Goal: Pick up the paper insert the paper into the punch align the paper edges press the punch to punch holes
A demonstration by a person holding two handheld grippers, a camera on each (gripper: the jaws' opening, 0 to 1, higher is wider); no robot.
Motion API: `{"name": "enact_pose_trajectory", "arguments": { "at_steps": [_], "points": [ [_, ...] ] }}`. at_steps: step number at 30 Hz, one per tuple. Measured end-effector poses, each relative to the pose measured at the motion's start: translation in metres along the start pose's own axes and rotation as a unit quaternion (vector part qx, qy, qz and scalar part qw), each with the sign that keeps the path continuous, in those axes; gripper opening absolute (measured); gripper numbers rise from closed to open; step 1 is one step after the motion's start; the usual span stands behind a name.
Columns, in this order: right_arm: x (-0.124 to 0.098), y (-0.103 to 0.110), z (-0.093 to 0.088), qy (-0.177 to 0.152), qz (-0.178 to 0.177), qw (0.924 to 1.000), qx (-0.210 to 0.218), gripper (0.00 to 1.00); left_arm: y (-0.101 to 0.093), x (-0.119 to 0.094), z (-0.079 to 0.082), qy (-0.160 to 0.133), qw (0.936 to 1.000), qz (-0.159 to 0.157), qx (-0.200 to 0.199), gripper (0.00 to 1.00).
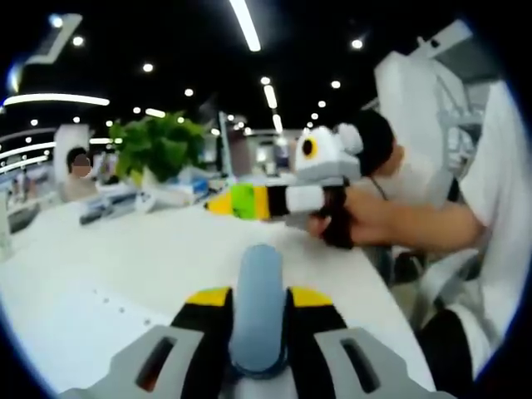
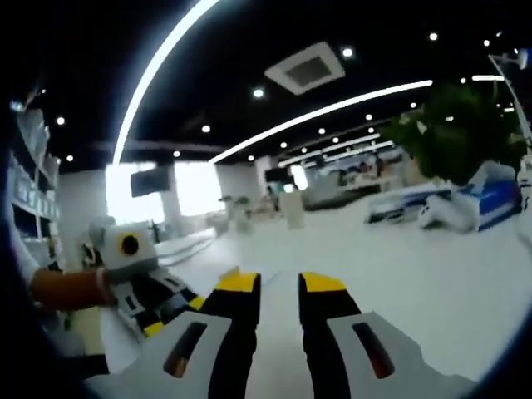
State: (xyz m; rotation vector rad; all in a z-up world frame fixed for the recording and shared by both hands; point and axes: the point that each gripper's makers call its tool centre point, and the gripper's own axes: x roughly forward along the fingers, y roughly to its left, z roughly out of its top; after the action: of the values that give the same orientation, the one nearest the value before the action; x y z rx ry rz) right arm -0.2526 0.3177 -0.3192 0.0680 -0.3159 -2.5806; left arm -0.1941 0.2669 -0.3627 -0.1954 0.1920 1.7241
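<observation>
paper [image 1: 75, 324] lay flat on the white counter [image 1: 191, 249], left of and partly under the left tool [image 1: 258, 301], with a row of small dots along its edge. in the left gripper view that tool's yellow-tipped jaws were clamped on a grey-blue handle [image 1: 258, 307]. the right tool [image 1: 220, 203] was held in a person's hand [image 1: 349, 220] above the counter, near a potted plant [image 1: 158, 148]; whether its jaws were apart or together, cannot tell.

in the right gripper view the right tool [image 2: 278, 287] had its jaws apart over the counter [image 2: 432, 266], gripping nothing. the left tool [image 2: 158, 324] was seen at lower left.
</observation>
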Motion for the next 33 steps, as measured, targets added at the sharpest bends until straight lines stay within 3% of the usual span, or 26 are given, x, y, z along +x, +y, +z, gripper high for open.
{"name": "enact_pose_trajectory", "arguments": {
  "at_steps": [10,15,28,33],
  "points": [
    [0.003,0.004,-0.009,0.024,0.000,0.9994,-0.023,0.23,-0.003,-0.002,0.006,-0.015,0.9999,-0.006,0.001,0.34],
    [0.004,0.005,-0.010,0.027,0.001,0.9993,-0.027,0.24,-0.005,-0.002,0.010,-0.025,0.9996,-0.011,0.000,0.45],
    [0.004,0.008,-0.011,0.029,-0.007,0.9980,-0.055,0.24,-0.002,-0.006,0.017,-0.040,0.9989,0.001,0.025,0.49],
    [0.004,0.008,-0.011,0.029,-0.007,0.9975,-0.064,0.24,0.004,-0.013,0.033,-0.079,0.9968,0.008,0.009,0.51]
  ]
}}
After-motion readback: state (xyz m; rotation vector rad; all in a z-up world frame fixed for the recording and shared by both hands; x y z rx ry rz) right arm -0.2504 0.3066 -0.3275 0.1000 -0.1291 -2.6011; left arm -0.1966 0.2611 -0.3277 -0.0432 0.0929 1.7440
